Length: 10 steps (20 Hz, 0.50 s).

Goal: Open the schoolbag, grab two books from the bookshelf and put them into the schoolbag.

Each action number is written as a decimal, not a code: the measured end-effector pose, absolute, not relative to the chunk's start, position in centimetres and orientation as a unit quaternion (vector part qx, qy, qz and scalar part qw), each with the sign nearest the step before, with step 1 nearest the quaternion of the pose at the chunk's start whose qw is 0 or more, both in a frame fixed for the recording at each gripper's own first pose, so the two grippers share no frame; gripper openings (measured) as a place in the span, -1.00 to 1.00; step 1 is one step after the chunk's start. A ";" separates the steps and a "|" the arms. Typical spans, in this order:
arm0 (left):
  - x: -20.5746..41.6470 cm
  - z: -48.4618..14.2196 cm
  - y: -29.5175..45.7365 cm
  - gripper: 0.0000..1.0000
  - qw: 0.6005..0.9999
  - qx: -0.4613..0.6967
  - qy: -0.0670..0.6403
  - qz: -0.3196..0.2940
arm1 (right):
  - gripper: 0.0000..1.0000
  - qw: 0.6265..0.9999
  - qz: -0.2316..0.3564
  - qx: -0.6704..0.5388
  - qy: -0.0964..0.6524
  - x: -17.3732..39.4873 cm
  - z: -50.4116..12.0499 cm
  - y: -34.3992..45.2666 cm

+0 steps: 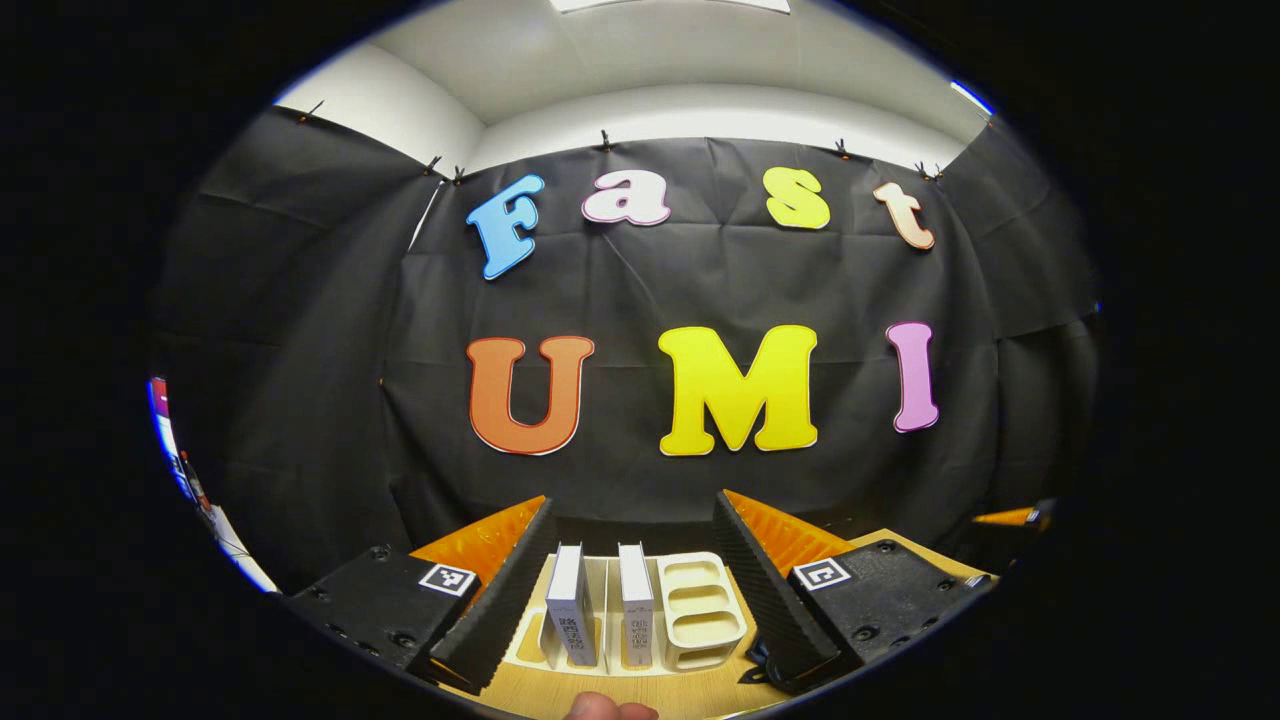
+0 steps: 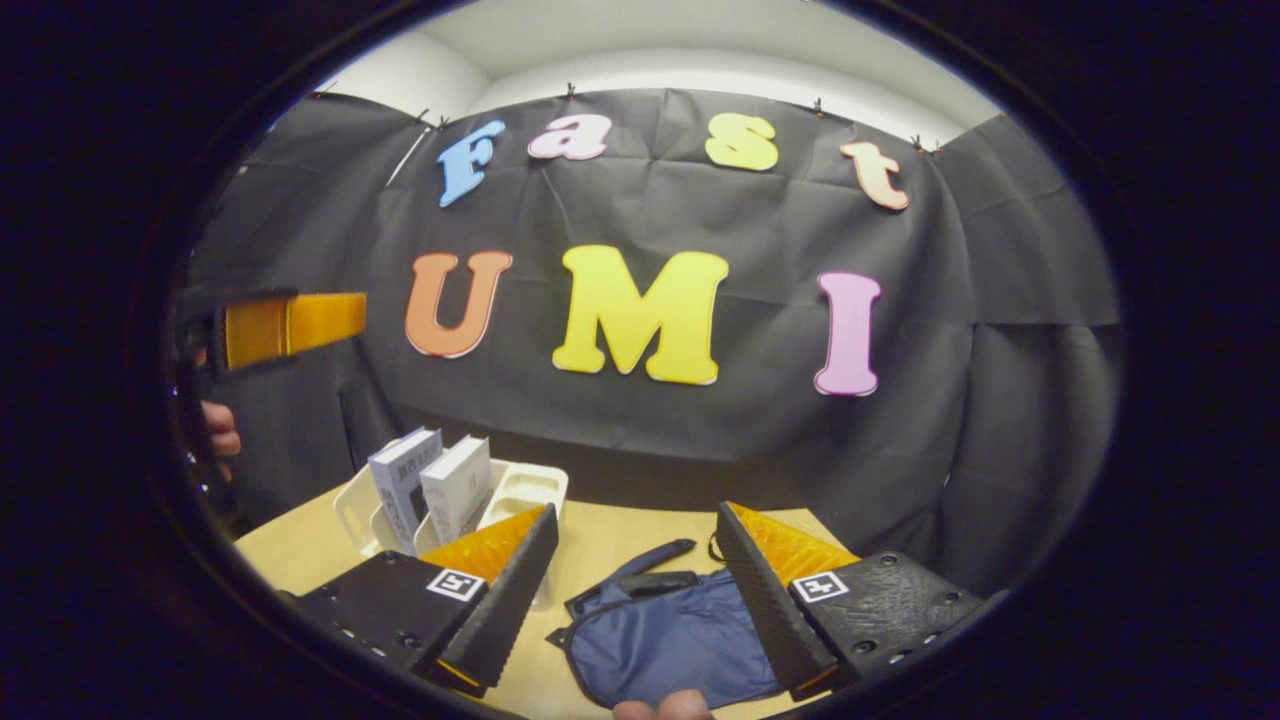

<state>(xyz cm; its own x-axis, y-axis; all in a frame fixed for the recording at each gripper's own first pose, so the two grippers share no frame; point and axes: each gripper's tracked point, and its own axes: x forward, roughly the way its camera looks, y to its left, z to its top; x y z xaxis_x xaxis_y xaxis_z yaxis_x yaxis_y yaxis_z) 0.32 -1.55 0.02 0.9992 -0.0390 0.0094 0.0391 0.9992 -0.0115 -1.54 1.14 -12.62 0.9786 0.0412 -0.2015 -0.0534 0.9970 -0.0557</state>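
Navy soft-fabric schoolbag lay limp and flat on the pale wooden table between the spread fingers of the right gripper, likely floppy, best pinched at its zipper edge; two stiff white books stood in the cream plastic bookshelf, framed by the left gripper, likewise agape.

Two books upright in the bookshelf — schoolbag just right.

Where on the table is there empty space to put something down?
Bare wood lies behind the navy fabric schoolbag, up to the black cloth wall, and left of the white plastic bookshelf. It is crowded where the two white-covered books stand in the bookshelf's slots; one slot beside them is free.
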 end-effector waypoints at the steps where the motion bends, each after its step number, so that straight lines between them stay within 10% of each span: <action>1: 0.5 0.0 -1.6 0.97 1.000 -0.004 -0.005 -0.020 | 0.96 0.992 0.027 -0.033 0.115 -1.7 -14.2 1.5; 10: 0.7 -0.1 -0.2 0.97 1.000 0.014 -0.007 -0.007 | 0.96 0.960 0.049 -0.063 0.268 -2.7 -30.9 3.1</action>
<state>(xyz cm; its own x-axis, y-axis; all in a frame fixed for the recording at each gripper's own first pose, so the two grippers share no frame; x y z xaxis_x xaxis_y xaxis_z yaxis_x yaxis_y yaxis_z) 0.71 -0.24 -0.15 0.9998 -0.0137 0.0145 0.0133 0.9995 0.0281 -2.68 3.08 -30.88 0.8511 0.0604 -0.5215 -0.1283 0.9872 -0.0950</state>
